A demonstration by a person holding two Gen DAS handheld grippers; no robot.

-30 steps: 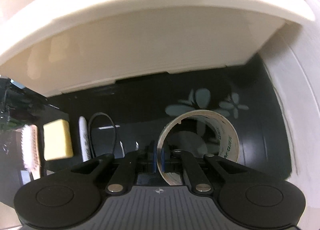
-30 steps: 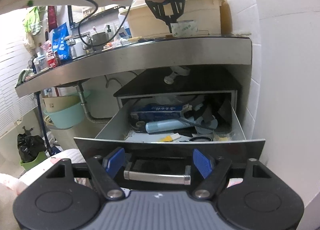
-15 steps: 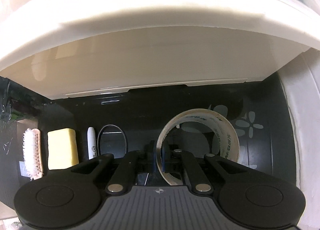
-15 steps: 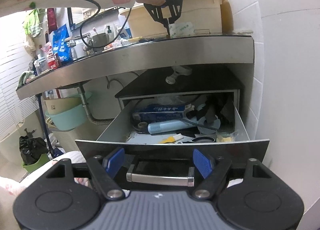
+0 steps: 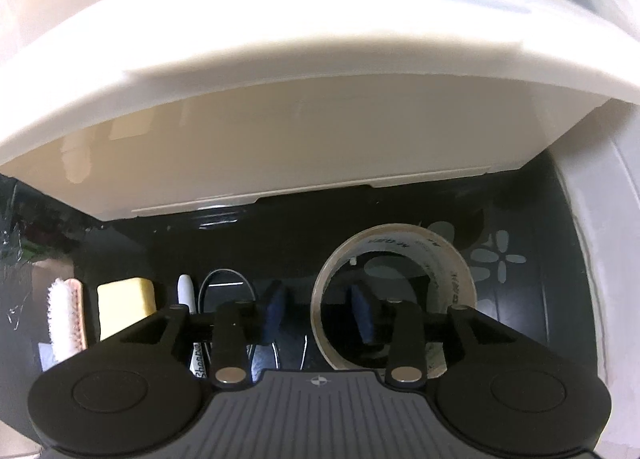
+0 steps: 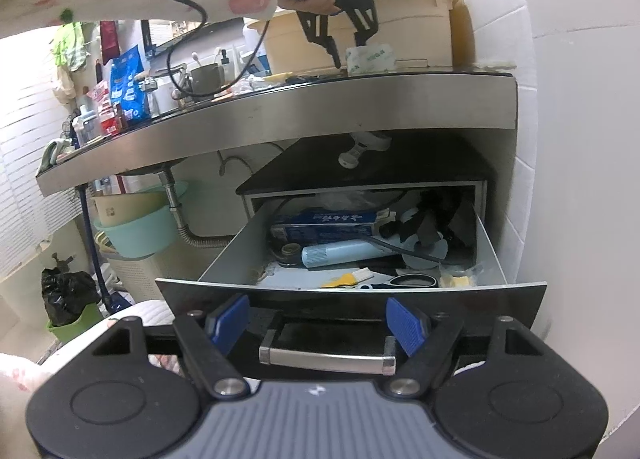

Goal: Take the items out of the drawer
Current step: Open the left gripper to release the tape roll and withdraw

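A roll of clear tape (image 5: pixel 394 291) stands on edge on the black countertop (image 5: pixel 160 247). My left gripper (image 5: pixel 318 315) is open, one finger inside the roll and one outside, no longer pinching its wall. In the right wrist view the left gripper (image 6: pixel 348 49) hangs over the tape (image 6: pixel 370 58) on the counter. My right gripper (image 6: pixel 318 319) is open and empty in front of the open drawer (image 6: pixel 352 293), just above its metal handle (image 6: pixel 326 359). The drawer holds a blue box (image 6: pixel 324 219), a light blue tube (image 6: pixel 344 253), scissors (image 6: pixel 408 280) and other clutter.
A cream plastic tub (image 5: pixel 280 119) looms over the tape, with a white wall (image 5: pixel 600 259) to the right. A brush (image 5: pixel 66 319), yellow sponge (image 5: pixel 126 307), marker (image 5: pixel 186 293) and black loop (image 5: pixel 228 287) lie on the counter. A teal basin (image 6: pixel 140 231) sits under the counter.
My left gripper has opened and let go of the tape roll, which now stands on the counter. The right gripper has stayed open by the drawer front.
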